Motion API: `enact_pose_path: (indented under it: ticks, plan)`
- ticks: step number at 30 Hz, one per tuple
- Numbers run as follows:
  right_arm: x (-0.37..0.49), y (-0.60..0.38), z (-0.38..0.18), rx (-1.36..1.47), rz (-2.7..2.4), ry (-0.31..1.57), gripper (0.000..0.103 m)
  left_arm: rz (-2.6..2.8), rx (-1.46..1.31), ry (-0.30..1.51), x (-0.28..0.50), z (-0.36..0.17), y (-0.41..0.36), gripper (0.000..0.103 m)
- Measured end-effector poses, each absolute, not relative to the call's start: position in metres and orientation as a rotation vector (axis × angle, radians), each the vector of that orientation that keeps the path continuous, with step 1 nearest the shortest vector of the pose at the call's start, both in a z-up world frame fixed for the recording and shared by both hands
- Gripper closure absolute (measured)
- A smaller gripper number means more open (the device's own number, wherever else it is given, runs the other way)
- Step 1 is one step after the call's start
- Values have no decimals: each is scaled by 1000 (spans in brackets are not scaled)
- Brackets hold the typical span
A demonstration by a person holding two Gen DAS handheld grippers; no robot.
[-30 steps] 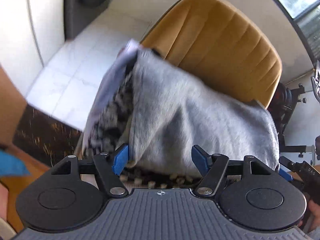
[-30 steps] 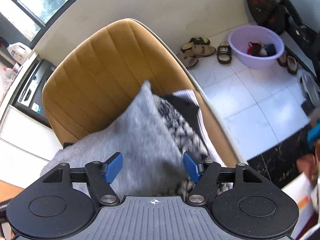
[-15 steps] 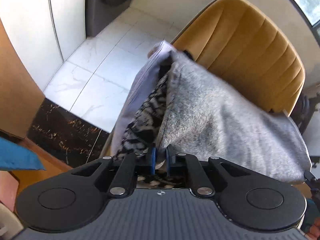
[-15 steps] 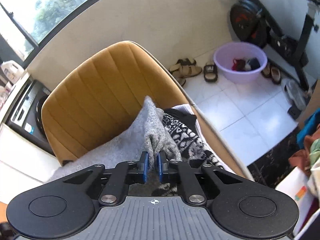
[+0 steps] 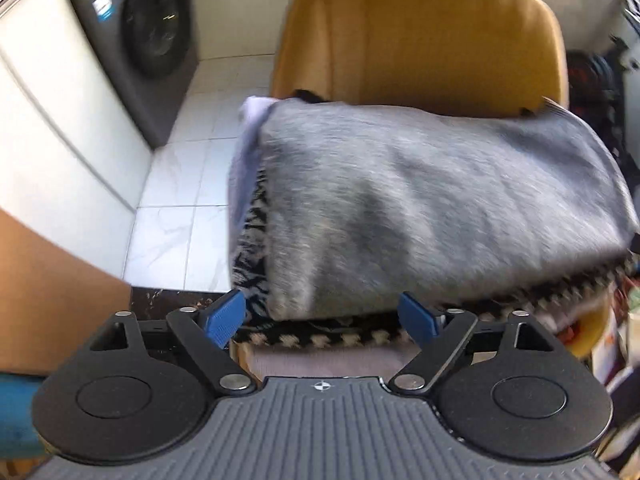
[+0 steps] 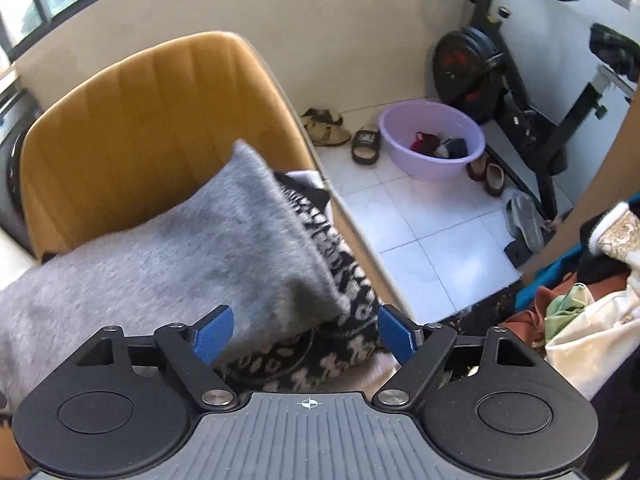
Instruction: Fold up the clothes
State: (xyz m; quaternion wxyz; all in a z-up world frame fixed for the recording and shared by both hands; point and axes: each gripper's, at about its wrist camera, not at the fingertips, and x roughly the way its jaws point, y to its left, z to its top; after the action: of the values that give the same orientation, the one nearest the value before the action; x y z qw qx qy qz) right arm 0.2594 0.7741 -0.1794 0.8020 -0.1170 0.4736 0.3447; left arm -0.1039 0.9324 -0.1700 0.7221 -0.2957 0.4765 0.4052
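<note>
Grey knitwear tops the pile: a folded grey sweater lies flat and fuzzy across the seat of the mustard chair, and the left view blurs it a little. Under it sits a black-and-white patterned garment, peeking out at nine o'clock and along the near edge, with a pale lilac cloth showing at the sweater's ten o'clock corner. At the far left, at ten o'clock of that view, stands a dark washing machine.

The left gripper hovers at six o'clock of the stack, blue pads spread wide and its jaws opening; the sweater's near edge lies between them, but neither pad presses on it.

Over to the right view: the sweater's corner points toward twelve o'clock against the chair back, patterned knit spilling out at three o'clock. The right gripper is also letting go, jaws opening, the folded corner between the pads and untouched. At one o'clock a lilac basin sits on the tiled floor, and loose clothes are heaped at three o'clock.
</note>
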Motion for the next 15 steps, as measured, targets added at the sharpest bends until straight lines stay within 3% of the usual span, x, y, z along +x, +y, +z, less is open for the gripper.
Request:
enact_pose_path:
  ticks: [4,15]
  plan:
    - [236,765,-159,-266,761,992,1,869,-640,1041,-103,-149,914,5]
    - [189,733,-98,-302,802,873,1,880,-622,952,-130,-115,876,4]
